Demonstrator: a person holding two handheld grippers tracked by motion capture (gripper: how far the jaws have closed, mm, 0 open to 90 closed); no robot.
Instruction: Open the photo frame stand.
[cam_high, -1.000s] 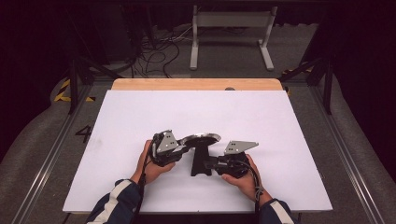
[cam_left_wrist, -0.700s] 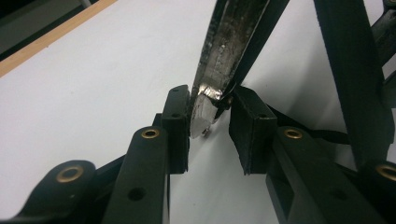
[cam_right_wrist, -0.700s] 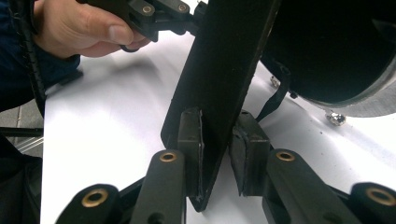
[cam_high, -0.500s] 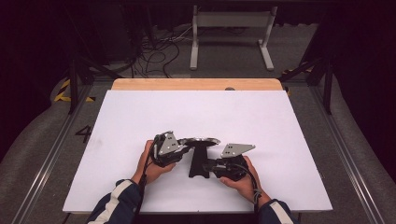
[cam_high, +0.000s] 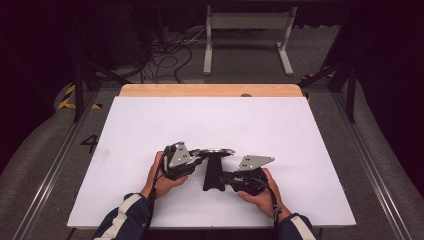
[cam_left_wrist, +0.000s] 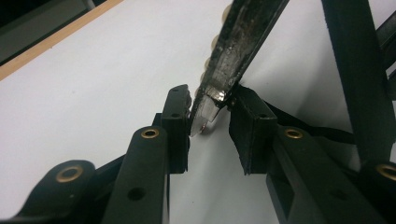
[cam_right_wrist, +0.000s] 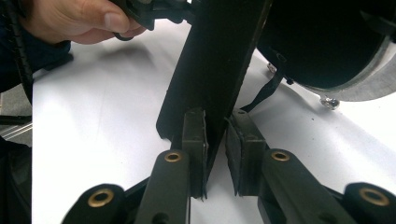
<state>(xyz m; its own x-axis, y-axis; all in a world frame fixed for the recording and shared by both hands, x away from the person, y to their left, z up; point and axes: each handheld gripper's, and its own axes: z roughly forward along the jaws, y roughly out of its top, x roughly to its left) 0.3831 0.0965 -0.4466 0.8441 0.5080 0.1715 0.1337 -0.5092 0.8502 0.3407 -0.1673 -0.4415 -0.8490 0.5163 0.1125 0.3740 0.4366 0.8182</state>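
Left gripper (cam_high: 196, 159) pinches rim of round silver-edged disc (cam_high: 216, 151); right gripper (cam_high: 226, 179), jaws just closing, clamps flat black stand post (cam_high: 214, 172). Hold post steady, lift disc evenly.

A black stand (cam_high: 214, 175) with round silver-rimmed top (cam_high: 216, 151), upright on the table.

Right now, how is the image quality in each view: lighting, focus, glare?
High view: the white table top is evenly lit, the surroundings fall into dark, and the picture is soft. Left gripper view: the round piece's rim between the left tool is blurred and close, with a small glint at its tip. Right gripper view: the black stand is underexposed, the background soft.
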